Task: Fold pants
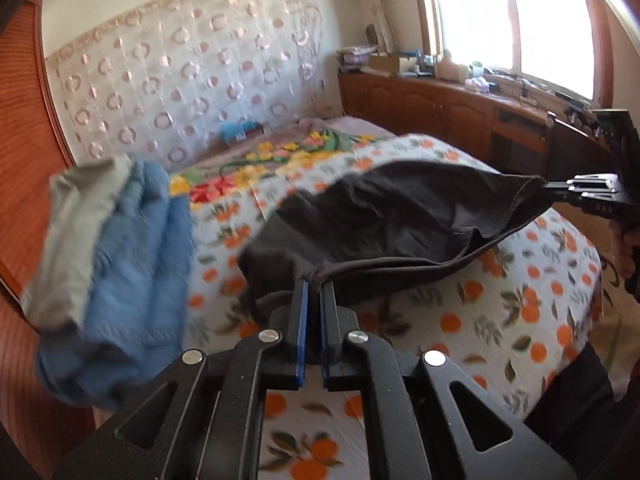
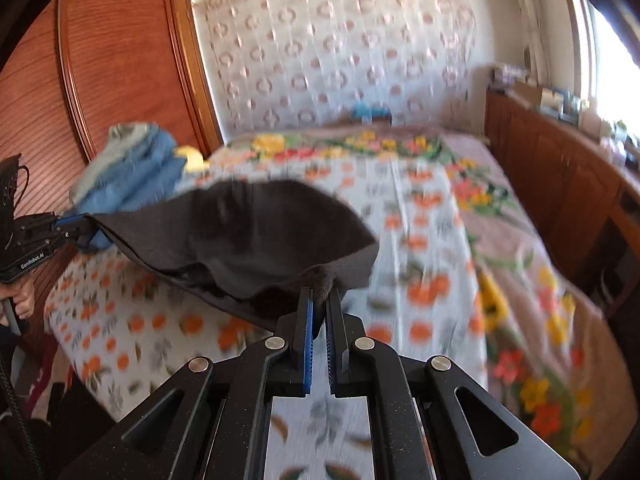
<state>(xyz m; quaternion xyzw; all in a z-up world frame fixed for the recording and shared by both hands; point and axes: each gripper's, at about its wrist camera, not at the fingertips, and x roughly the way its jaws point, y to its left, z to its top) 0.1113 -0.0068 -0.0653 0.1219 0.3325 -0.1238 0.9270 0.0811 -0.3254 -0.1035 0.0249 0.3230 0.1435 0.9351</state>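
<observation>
Dark grey pants [image 1: 384, 216] hang stretched over the bed between both grippers. In the left wrist view my left gripper [image 1: 314, 284] is shut on one corner of the cloth, and the right gripper [image 1: 552, 188] pinches the far corner at the right edge. In the right wrist view my right gripper [image 2: 322, 292] is shut on a bunched corner of the pants [image 2: 256, 232], and the left gripper [image 2: 86, 226] holds the other corner at the left. The cloth sags in the middle, above the bedspread.
The bed carries a white spread with orange fruit print [image 1: 500, 300] and a flowered blanket [image 1: 288, 156] beyond. A blue and grey pile of clothes [image 1: 116, 264] lies at the bed's left edge. A wooden wardrobe [image 2: 120, 72] stands left, low wooden cabinets [image 1: 440, 108] under the window right.
</observation>
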